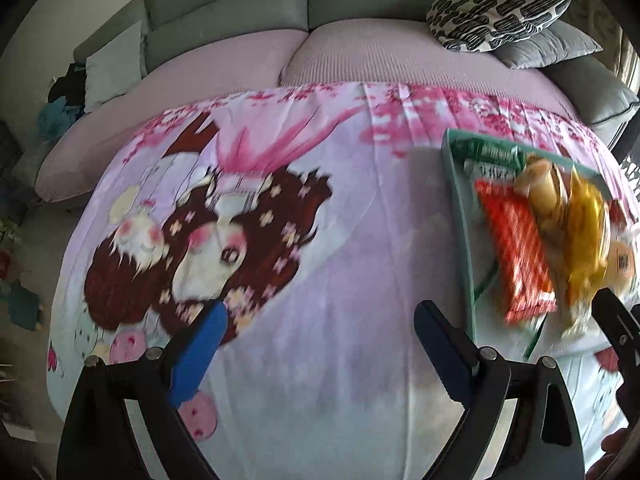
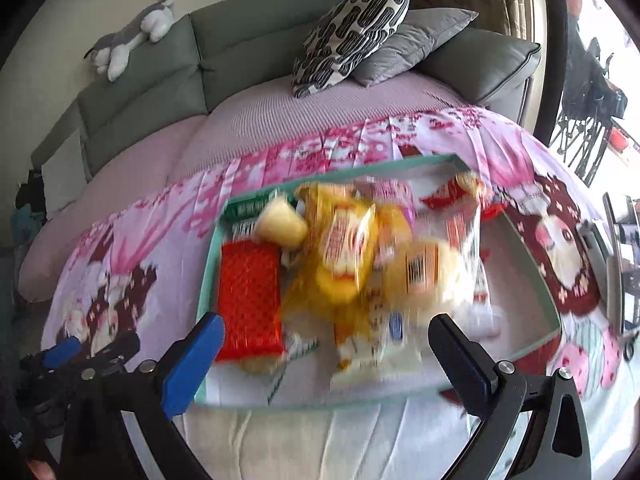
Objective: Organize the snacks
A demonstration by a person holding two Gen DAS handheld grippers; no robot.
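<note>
A teal-rimmed tray (image 2: 211,264) lies on a pink cartoon-print cloth and holds a pile of snacks: a red packet (image 2: 250,296), yellow packets (image 2: 344,256), a green packet (image 2: 250,210) and a pale round bun (image 2: 282,222). The view is blurred. My right gripper (image 2: 326,354) is open and empty just in front of the tray's near edge. My left gripper (image 1: 320,344) is open and empty over the bare cloth, left of the tray (image 1: 460,200). The red packet (image 1: 520,256) and yellow packets (image 1: 588,224) show at the right of the left wrist view.
The cloth (image 1: 320,240) covers a low table in front of a grey-green sofa (image 1: 240,4) with a mauve seat cover. Patterned and grey cushions (image 2: 360,28) sit at the sofa's right end. A plush toy (image 2: 128,36) lies on the backrest. A metal object (image 2: 608,248) is at the right.
</note>
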